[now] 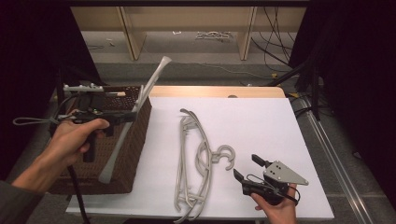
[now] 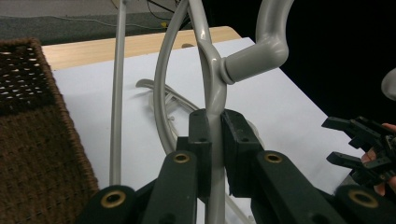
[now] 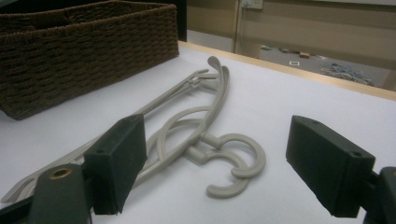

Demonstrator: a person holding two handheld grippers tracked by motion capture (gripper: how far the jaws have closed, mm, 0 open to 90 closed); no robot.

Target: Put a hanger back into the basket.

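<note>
No readable text, label, brand, number or sign anywhere in the three views. Nothing printed on the grey hangers [image 1: 196,158], the woven basket [image 1: 133,144], the white counter [image 1: 261,126] or either gripper

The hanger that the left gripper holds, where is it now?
In the high view the held hanger slants over the brown basket at the left, clamped in the left gripper.
</note>
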